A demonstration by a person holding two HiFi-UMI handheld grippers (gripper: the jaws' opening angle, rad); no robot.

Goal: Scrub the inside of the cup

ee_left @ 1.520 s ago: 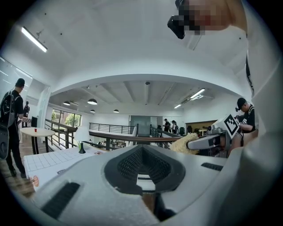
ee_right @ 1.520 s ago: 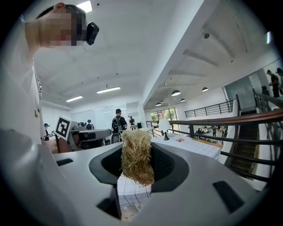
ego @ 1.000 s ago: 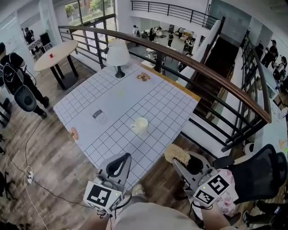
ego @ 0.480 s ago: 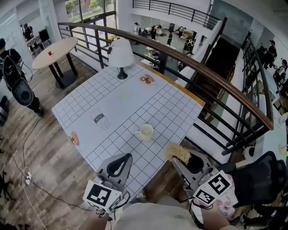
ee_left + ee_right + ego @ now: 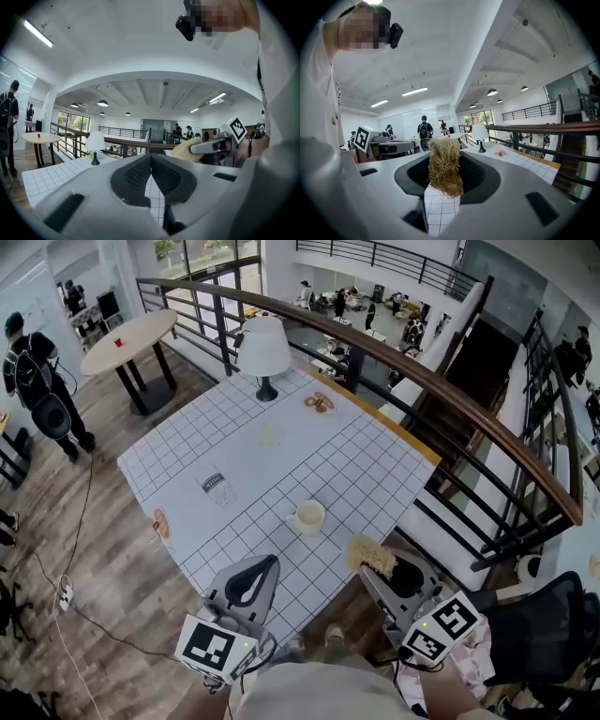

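Observation:
A cream cup [image 5: 308, 517] with its handle to the left stands upright near the front edge of the white gridded table [image 5: 281, 451]. My left gripper [image 5: 265, 564] hovers at the table's front edge, below-left of the cup, shut on nothing [image 5: 151, 171]. Off the table's front corner my right gripper [image 5: 373, 565] is shut on a straw-coloured fibre scrubber [image 5: 370, 555], which sticks up between the jaws [image 5: 444, 165]. Both grippers are apart from the cup. Neither gripper view shows the cup.
A white table lamp [image 5: 263, 348] stands at the table's far corner, with a small plate of brown rings [image 5: 319, 402] to its right. A clear packet [image 5: 217, 487] and a coaster [image 5: 160, 523] lie at the left. A dark railing [image 5: 441, 399] runs behind the table.
The head view has shifted, so the table and cup sit slightly lower and further right in it. Both grippers keep the same pose and the same hold.

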